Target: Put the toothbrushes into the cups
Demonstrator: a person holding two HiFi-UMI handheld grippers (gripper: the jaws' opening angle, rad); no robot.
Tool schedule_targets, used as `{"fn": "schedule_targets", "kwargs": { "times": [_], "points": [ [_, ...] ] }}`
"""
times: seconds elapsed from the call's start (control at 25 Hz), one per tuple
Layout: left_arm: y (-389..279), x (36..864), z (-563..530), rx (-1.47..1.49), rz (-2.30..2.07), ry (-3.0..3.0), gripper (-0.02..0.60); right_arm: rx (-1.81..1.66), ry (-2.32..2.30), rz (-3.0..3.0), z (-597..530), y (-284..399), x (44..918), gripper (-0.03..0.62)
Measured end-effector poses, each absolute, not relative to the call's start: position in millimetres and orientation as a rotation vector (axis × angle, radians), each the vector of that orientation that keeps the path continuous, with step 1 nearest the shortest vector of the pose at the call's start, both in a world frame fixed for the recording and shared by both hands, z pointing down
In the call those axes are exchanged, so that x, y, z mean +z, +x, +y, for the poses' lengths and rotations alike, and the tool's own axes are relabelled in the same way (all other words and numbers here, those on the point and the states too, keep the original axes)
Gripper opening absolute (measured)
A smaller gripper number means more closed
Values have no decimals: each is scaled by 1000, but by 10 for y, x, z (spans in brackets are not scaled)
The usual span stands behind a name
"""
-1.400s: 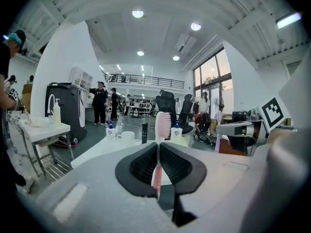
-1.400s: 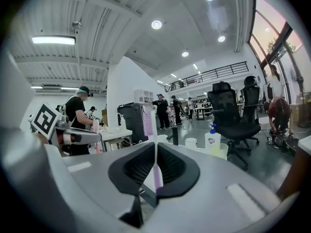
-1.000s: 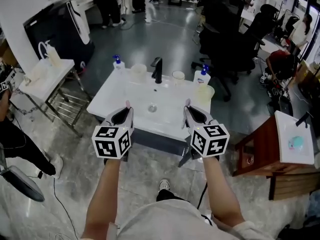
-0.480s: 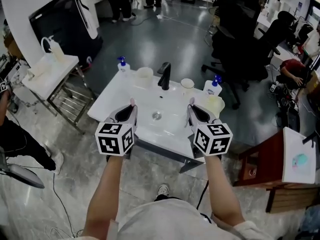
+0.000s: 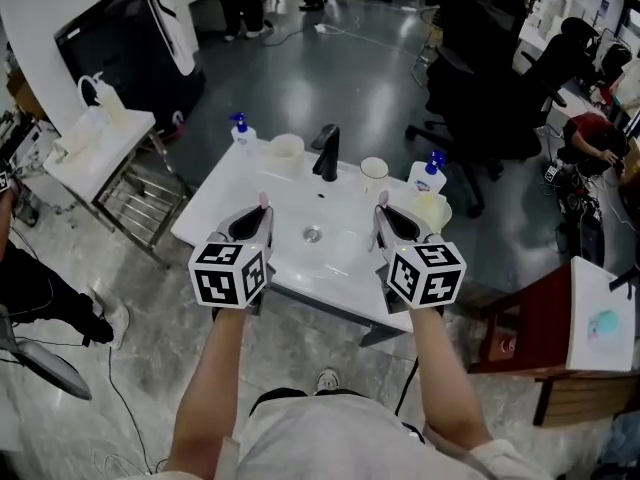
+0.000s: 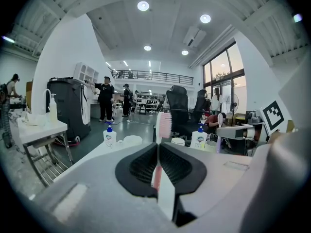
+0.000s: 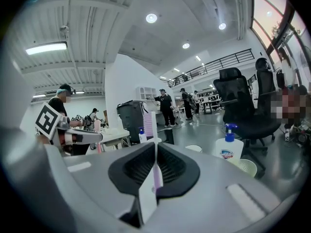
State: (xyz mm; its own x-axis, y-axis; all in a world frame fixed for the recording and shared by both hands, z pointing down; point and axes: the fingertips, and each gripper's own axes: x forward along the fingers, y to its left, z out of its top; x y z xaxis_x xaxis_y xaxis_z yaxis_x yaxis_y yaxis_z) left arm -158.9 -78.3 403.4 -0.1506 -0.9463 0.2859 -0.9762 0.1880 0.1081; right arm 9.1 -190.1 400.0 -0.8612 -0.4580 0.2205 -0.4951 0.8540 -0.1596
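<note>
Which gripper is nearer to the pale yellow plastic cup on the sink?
Right. The right gripper is just left of the pale yellow plastic cup; the left gripper is across the white sink.

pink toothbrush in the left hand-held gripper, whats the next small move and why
Probably ease the left hand-held gripper forward over the sink toward the cup left of the faucet. Its jaws are shut on the pink toothbrush, which stands upright, and in the head view the gripper sits well short of that cup.
</note>
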Motion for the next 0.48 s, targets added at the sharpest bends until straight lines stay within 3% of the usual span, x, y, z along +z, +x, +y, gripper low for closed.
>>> {"fn": "schedule_targets", "kwargs": {
  "times": [0.48],
  "points": [
    [-1692,4051,-1052,146,-2170,1861,20,316,792,-2847,-2141,75,4042,18]
  ]
}}
